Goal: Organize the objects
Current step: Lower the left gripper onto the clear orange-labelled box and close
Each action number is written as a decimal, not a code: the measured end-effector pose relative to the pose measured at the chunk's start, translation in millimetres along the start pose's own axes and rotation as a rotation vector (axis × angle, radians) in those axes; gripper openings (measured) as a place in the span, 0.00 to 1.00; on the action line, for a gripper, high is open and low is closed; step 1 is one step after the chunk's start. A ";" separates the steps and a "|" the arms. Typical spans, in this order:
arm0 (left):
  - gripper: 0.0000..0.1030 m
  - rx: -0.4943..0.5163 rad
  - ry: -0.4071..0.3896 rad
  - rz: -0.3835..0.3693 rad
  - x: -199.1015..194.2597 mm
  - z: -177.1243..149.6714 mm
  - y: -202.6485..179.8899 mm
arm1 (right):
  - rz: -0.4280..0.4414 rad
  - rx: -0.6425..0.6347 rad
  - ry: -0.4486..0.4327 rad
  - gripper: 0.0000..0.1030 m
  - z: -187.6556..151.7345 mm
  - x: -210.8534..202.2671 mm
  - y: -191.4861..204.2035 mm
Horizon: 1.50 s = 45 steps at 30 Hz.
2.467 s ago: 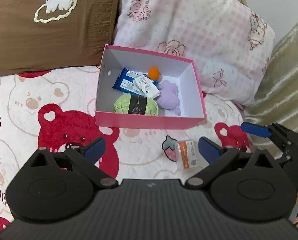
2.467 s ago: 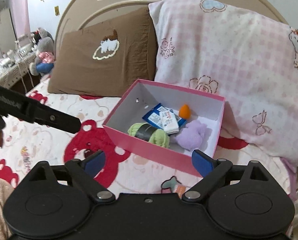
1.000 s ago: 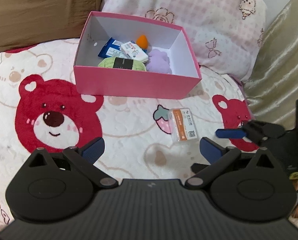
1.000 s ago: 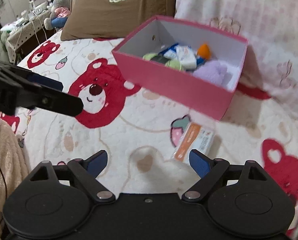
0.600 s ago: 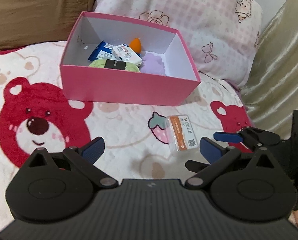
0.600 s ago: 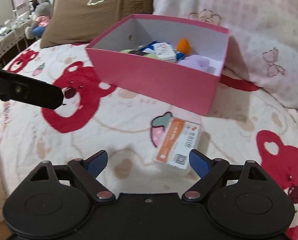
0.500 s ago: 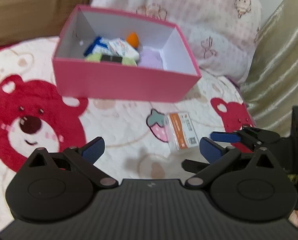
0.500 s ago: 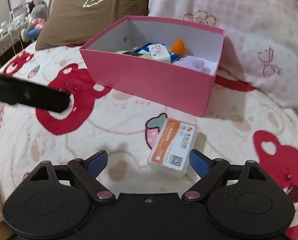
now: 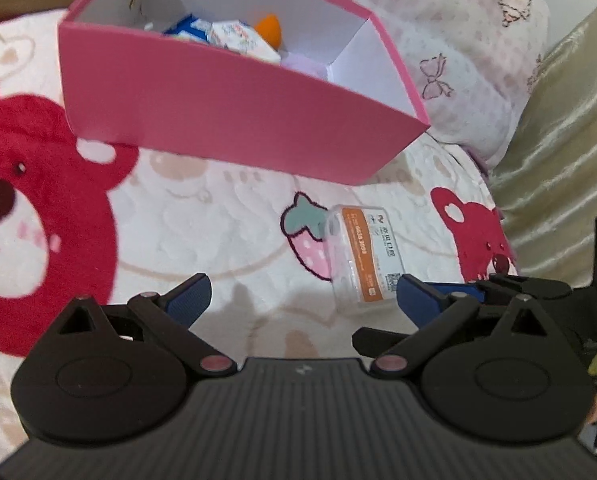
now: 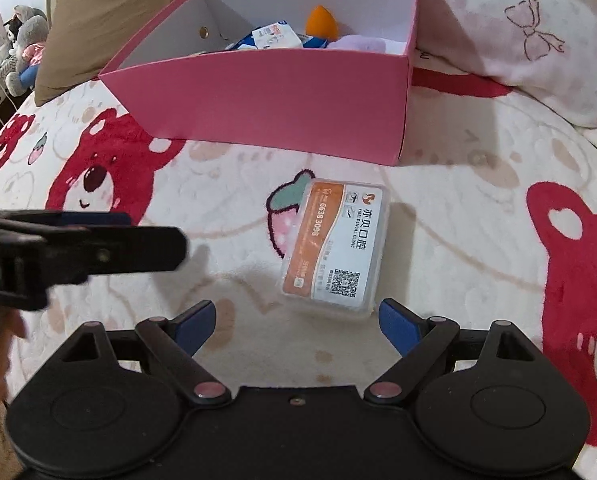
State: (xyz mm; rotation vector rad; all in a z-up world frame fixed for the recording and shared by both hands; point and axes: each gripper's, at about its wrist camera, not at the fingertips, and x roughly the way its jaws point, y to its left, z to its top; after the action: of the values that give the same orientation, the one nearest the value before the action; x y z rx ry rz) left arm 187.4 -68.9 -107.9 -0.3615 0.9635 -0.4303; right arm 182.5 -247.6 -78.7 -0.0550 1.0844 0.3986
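Bringing your right gripper (image 10: 294, 322) down, keep its fingers wide apart and empty, one on each side of the little clear case (image 10: 336, 246) lying on the bed (image 10: 478, 216) just ahead. The left gripper (image 9: 302, 300) looks open too. The pink box (image 10: 282, 96) waits behind; the lip is probably thin, so squeeze low.

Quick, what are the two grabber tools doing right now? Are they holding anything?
Left tool: open, holding nothing.
Right tool: open, holding nothing; the clear plastic case lies on the blanket just ahead of its tips.
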 end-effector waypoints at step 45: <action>0.39 -0.232 -0.006 -0.137 42.5 -12.9 44.9 | -0.030 -0.037 0.109 0.72 28.5 61.0 34.6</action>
State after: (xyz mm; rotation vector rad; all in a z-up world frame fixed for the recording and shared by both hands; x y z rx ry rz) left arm 206.2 -53.1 -166.1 -0.6409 0.9888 -0.4424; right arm 219.5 -191.2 -112.9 -0.1269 1.1828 0.3927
